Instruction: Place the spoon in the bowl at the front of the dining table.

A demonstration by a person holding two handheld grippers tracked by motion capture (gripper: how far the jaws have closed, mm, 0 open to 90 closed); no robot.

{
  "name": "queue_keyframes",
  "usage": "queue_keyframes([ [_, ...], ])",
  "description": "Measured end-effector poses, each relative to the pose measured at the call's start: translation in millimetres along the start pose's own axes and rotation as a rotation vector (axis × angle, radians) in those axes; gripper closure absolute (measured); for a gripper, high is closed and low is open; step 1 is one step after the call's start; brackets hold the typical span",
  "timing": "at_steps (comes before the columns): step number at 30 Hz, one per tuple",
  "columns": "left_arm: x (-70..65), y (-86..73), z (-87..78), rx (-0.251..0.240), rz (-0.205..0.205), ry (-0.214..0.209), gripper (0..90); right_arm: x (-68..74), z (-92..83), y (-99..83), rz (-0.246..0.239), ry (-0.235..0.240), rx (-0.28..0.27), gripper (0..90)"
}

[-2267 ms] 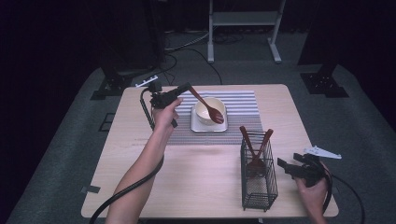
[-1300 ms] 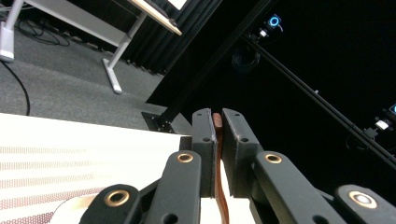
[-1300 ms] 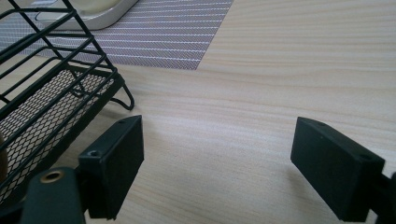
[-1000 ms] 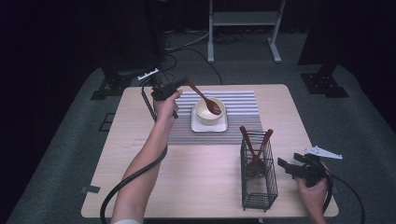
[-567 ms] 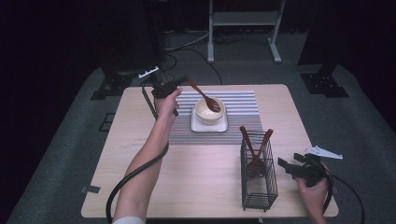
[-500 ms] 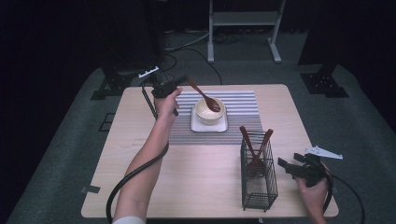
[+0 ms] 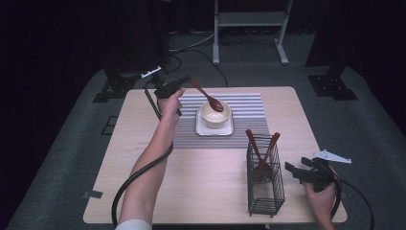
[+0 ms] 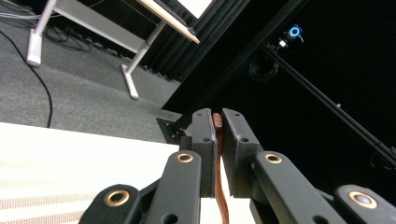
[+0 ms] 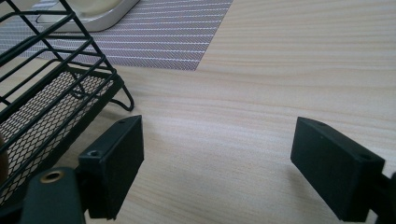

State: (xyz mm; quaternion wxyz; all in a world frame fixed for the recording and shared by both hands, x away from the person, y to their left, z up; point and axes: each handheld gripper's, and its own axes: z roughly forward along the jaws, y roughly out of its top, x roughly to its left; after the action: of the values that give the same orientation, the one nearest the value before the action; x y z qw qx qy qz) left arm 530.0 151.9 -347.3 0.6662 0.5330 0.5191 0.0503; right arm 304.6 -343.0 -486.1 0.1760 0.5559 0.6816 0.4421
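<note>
While the left hand-held gripper (image 7: 184, 82) clamps a wooden spoon (image 7: 207, 96) by its handle end, the spoon slants down and right across the frame's upper centre, its head over the cream bowl (image 7: 215, 114); the right hand-held gripper (image 7: 293, 171) rests open, lower right, beside the wire caddy (image 7: 265, 184) on the worktop (image 7: 210, 191).

We are looking at a pale wooden table (image 7: 206, 191) — a striped placemat (image 7: 249, 120) is lying on it, and a black wire caddy (image 7: 265, 187) is standing just beside the mat.
</note>
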Motion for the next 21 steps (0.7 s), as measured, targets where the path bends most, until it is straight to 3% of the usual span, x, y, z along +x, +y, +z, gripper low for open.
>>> queue_keyframes([
  [21, 21.2, -8.3, 10.0, 0.015, -0.009, 0.057, 84.2, -0.1, -0.2, 0.0, 0.005, 0.002, 0.000, 16.1],
])
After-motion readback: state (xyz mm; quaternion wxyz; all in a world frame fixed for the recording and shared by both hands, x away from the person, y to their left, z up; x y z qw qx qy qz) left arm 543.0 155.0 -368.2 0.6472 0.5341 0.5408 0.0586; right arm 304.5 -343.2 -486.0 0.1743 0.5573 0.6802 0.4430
